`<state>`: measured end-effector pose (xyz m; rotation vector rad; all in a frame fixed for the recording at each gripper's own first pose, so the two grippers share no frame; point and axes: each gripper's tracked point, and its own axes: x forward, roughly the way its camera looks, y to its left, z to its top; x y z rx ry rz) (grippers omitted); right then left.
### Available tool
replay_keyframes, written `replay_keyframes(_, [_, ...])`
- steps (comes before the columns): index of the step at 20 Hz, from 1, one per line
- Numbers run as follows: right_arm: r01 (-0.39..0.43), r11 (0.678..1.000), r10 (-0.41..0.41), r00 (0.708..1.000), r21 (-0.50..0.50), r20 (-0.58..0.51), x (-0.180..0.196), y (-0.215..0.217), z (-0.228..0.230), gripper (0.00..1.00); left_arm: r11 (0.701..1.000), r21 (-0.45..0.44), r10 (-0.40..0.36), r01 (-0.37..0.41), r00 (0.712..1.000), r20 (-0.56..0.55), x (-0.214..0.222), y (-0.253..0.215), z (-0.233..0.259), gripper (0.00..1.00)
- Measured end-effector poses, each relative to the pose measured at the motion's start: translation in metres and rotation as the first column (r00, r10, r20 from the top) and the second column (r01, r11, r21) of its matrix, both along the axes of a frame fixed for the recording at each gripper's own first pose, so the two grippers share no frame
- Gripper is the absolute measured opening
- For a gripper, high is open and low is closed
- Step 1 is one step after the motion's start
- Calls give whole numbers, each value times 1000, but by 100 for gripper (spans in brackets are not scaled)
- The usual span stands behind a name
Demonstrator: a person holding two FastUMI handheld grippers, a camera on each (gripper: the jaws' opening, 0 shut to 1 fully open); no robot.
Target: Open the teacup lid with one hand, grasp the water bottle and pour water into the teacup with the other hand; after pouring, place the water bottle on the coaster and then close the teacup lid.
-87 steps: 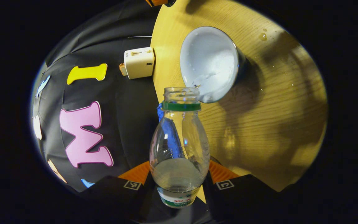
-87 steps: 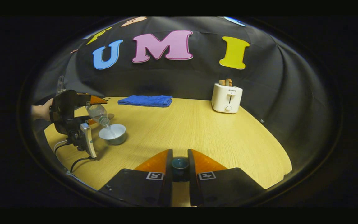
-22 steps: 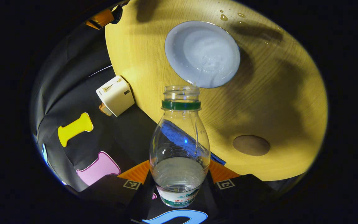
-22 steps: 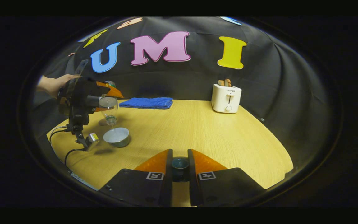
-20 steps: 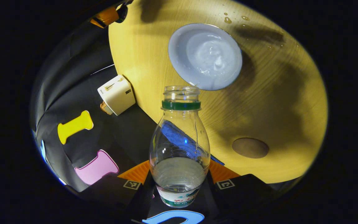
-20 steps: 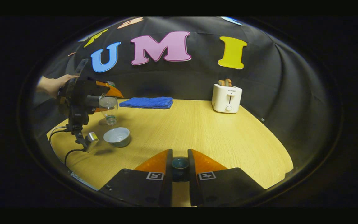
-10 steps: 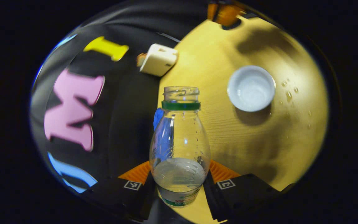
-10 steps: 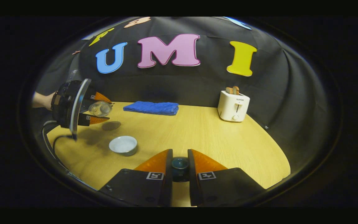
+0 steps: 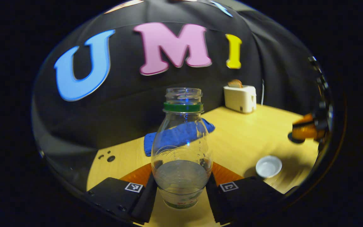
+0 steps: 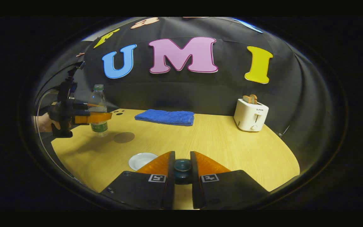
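Observation:
A clear water bottle, uncapped and about a third full, stands upright with my left gripper shut on its lower body. In the right gripper view the water bottle and left gripper are at the table's far left, just left of the round brown coaster; whether the bottle's base touches the table I cannot tell. The white teacup sits open with water inside, partly behind my right gripper's finger; the teacup also shows at lower right. My right gripper is shut on the dark lid's knob.
A folded blue towel lies at the table's back edge and a white toaster with bread stands at the back right. A person's hand and cables are behind the left gripper. The right gripper hovers beyond the cup.
The bottle has swung from tipped over the teacup to upright and moved away to the left of the coaster. The right gripper, still holding the lid, has drawn nearer the teacup.

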<state>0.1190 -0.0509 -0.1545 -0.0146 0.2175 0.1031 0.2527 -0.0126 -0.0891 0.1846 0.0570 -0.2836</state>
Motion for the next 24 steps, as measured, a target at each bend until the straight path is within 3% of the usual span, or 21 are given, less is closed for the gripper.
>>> replay_keyframes(1, [3,1000,-3,1000,3,-2,1,5,0,30,998,-60,22,-20,999,24,1,2,3,74])
replay_keyframes(3, [14,1000,-14,1000,-1,-2,2,10,0,25,988,-148,44,-36,998,53,-2,-2,3,73])
replay_keyframes(8, [55,998,-54,998,12,-9,6,15,-6,25,964,-265,3,14,998,64,-5,-5,6,73])
replay_keyframes(11, [70,998,-70,997,10,-13,8,17,-9,30,967,-254,-3,13,999,39,-6,-4,6,74])
replay_keyframes(12, [72,997,-72,997,9,-16,7,17,-9,25,969,-248,-9,19,999,43,-9,-5,9,74])
replay_keyframes(19, [77,997,-76,997,13,-28,8,22,-13,25,964,-264,-27,35,999,33,-3,-4,6,76])
replay_keyframes(20, [72,997,-72,997,11,-31,7,24,-14,21,964,-264,-27,34,999,31,-4,-4,5,76])
replay_keyframes(21, [67,998,-67,997,7,-32,8,25,-15,25,966,-258,-31,38,999,30,-5,-4,5,77])
replay_keyframes(24, [59,998,-59,998,3,-36,6,27,-15,25,975,-220,-35,37,999,10,-8,-6,-1,81])
